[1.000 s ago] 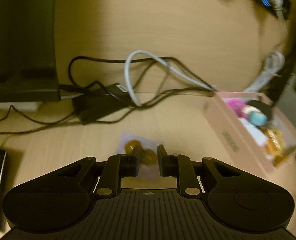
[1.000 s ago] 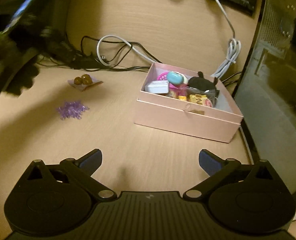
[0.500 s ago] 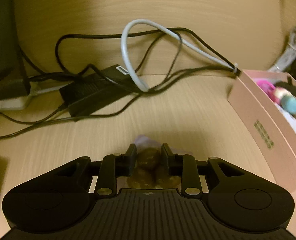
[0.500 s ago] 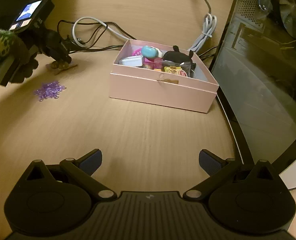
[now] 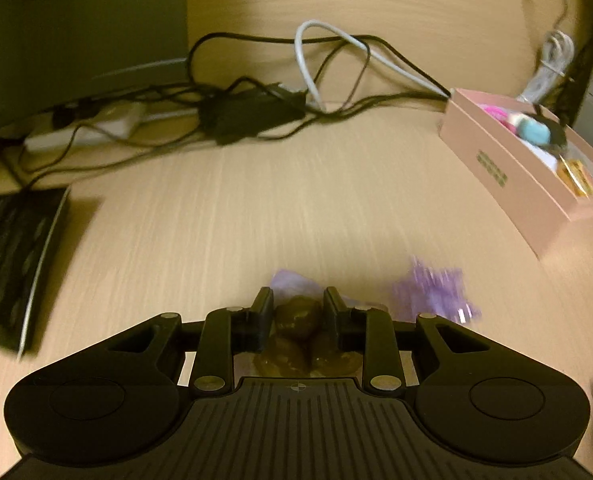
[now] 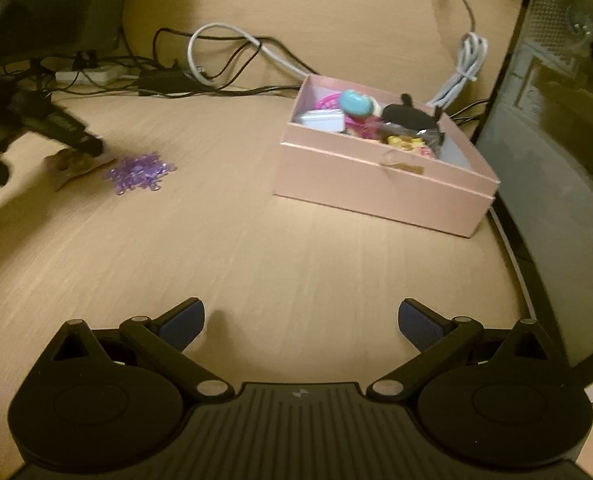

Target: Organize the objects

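Pale wood desk [image 5: 296, 208] fills the left wrist view, with the pink box [image 5: 524, 196] as landmark at its right. Left of the box and nearest the camera, the left gripper [image 5: 298, 312] is clamped on a clear packet of brown balls [image 5: 298, 318]; the packet is probably light, crinkly and slippery, so hold on a ball, not the film. Purple beads [image 5: 432, 292] lie just beside it, toward the box. In the right wrist view, the right gripper [image 6: 301, 322] stands wide apart and empty, with bare desk between it and the box; cables [image 6: 232, 60] crowd the far edge.
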Available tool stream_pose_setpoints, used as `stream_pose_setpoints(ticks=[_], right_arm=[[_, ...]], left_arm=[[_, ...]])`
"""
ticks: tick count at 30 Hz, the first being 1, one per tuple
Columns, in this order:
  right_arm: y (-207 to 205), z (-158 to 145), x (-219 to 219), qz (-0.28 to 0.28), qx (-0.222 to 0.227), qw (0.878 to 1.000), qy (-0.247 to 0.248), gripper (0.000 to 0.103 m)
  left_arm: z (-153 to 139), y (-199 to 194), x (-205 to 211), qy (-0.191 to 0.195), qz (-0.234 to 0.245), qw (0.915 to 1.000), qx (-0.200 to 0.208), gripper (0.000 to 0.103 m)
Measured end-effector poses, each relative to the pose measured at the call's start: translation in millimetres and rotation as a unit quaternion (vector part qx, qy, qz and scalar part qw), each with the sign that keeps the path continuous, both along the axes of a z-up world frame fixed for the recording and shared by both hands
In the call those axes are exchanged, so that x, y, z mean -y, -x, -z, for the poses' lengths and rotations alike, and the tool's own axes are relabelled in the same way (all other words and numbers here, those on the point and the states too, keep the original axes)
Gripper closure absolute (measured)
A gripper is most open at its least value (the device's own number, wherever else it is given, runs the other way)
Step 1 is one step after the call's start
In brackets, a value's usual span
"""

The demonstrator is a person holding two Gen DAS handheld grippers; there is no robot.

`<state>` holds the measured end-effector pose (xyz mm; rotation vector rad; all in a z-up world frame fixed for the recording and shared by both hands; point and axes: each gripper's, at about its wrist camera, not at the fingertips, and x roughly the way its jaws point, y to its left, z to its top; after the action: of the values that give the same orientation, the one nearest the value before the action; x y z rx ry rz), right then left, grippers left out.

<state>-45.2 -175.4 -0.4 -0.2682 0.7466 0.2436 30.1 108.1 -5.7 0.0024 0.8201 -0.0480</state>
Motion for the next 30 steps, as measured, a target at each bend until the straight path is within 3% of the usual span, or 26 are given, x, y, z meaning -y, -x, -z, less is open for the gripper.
stream_pose_setpoints(ticks=[8, 11, 14, 19, 24, 30], right_arm=[[-11.2, 7.0, -3.4, 0.002, -0.037, 0.998, -0.043, 0.0], [-15.4, 9.6, 2.7, 0.014, -0.054, 0.995, -0.077, 0.0], [-13.8, 10.2, 1.7, 0.013, -0.05, 0.996, -0.073, 0.0], [-17.9, 9.6, -0.7, 0.012, -0.056, 0.996, -0.069, 0.0], [-31.9, 6.7, -15.4, -0.036, -0.069, 0.993, -0.084, 0.0], [-43.1, 7.3, -58.9, -0.091, -0.05, 0.992, -0.075, 0.0]], left_arm=[[-2.0, 33.8, 15.5, 0.003, 0.045, 0.9989, -0.011, 0.071], [-1.8, 36.6, 23.6, -0.004, 0.067, 0.9976, -0.016, 0.059], [-0.3, 40.1, 28.7, -0.014, 0.085, 0.9962, -0.015, 0.059], [-0.6, 46.8, 23.5, 0.006, 0.08, 0.9966, -0.018, 0.059], [-2.0, 56.9, 11.9, 0.044, 0.045, 0.9979, -0.012, 0.059], [-16.9, 75.6, -16.7, 0.089, -0.001, 0.996, 0.01, 0.059]])
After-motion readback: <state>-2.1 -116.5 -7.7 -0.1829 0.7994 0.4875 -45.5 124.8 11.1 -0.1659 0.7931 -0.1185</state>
